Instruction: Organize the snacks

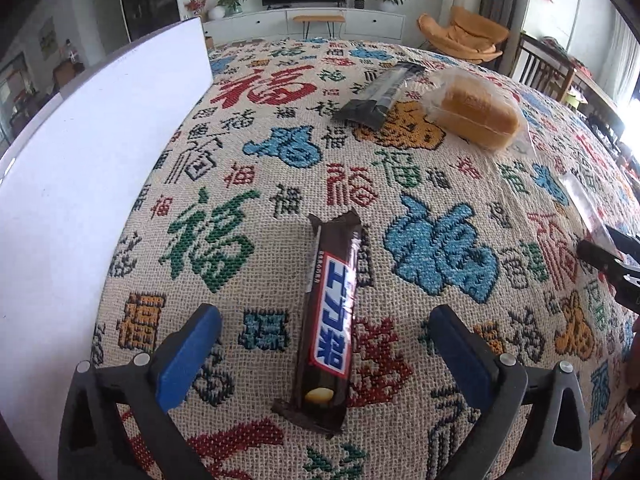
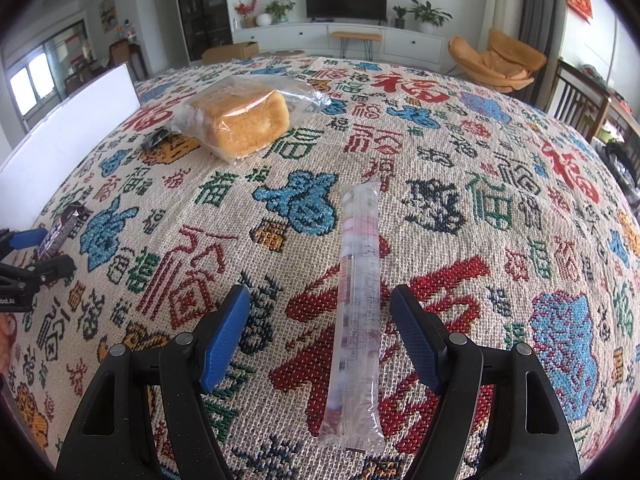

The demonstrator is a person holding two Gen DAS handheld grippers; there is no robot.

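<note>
Both hand-held grippers (image 1: 322, 344) (image 2: 320, 332) wide apart, pads clear of choc bar (image 1: 326, 320), clear pkt (image 2: 356, 320).

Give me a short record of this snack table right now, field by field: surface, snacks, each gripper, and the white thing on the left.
surface: woven tablecloth with coloured characters
chocolate bar: lying flat between the open left gripper fingers, untouched
clear packet: long, lying flat between the open right gripper fingers, untouched
bread: in a clear bag, far side of the cloth
dark packet: lying beside the bread
white board: standing along the cloth's left edge
</note>
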